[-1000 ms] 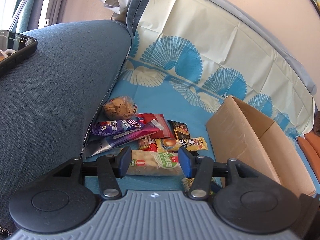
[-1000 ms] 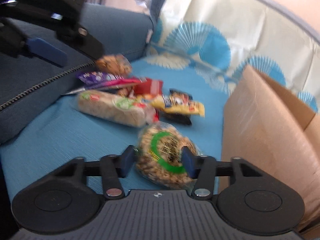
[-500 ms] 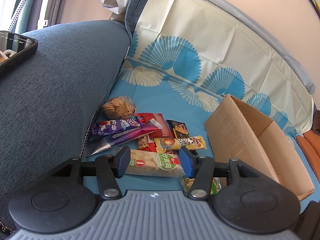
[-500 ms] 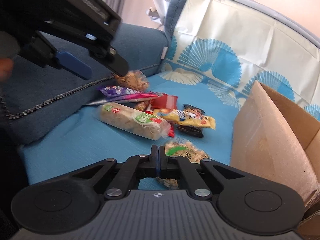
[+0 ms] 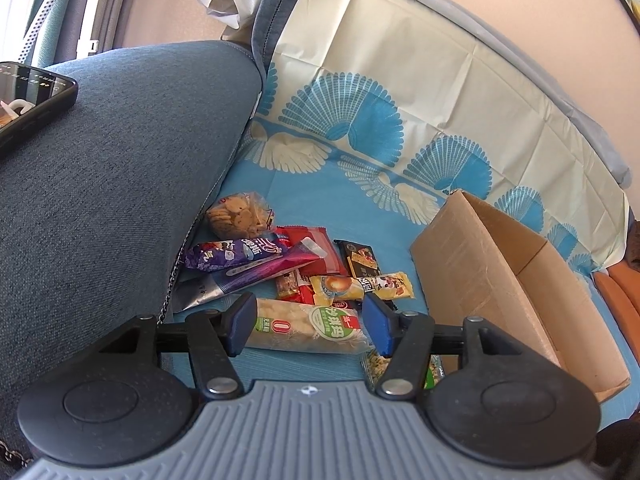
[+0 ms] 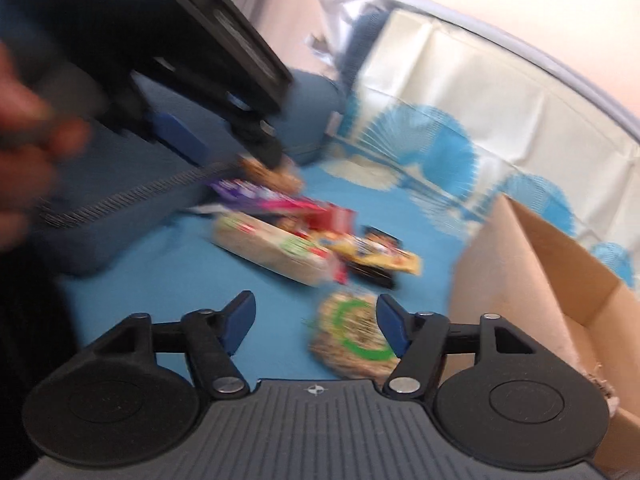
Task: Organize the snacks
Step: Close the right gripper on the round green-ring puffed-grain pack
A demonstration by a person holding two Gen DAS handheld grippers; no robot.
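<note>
Two open grippers hover over a sofa seat: the left gripper, jaws widening, frames a long rice-cracker pack lying crosswise, while the right gripper, just reopened and empty, has a round nut bag ahead toward its right finger.

each camera sits low behind its own gripper, looking forward and slightly down over a blue cloth. both views share the snack pile close ahead and the cardboard box at right. the right wrist view is blurred and also catches the left gripper upper left.
</note>
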